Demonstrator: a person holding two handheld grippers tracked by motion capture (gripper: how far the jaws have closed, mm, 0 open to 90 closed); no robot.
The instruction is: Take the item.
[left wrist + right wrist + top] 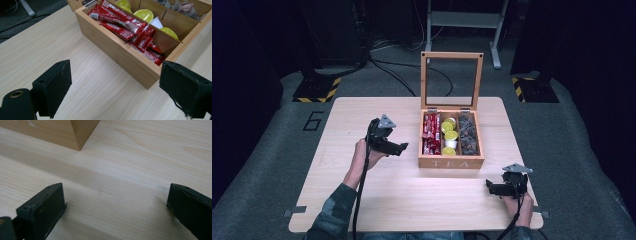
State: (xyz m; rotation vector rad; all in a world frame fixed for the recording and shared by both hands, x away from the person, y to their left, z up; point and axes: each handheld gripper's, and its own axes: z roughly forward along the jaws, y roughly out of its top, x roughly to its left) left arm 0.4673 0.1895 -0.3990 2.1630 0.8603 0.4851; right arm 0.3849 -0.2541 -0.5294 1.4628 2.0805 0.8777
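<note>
Tea box [451, 162]: wooden, lid raised upright, set on the table [362, 200] right of centre; red sachets [130, 27] are held in its left compartment, yellow-lidded capsules [143, 14] in the middle one. Left gripper [402, 148]: jaws spread wide, nothing held, positioned just left of the box, aimed at the sachet side. Right gripper [488, 187]: jaws spread, empty, kept near the box's front right corner, apart from it.

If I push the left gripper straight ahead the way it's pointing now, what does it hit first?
Most likely the near side wall of the wooden tea box. The left gripper is open and aimed at that wall, with the red sachets just behind it. Its height is hard to judge.
</note>
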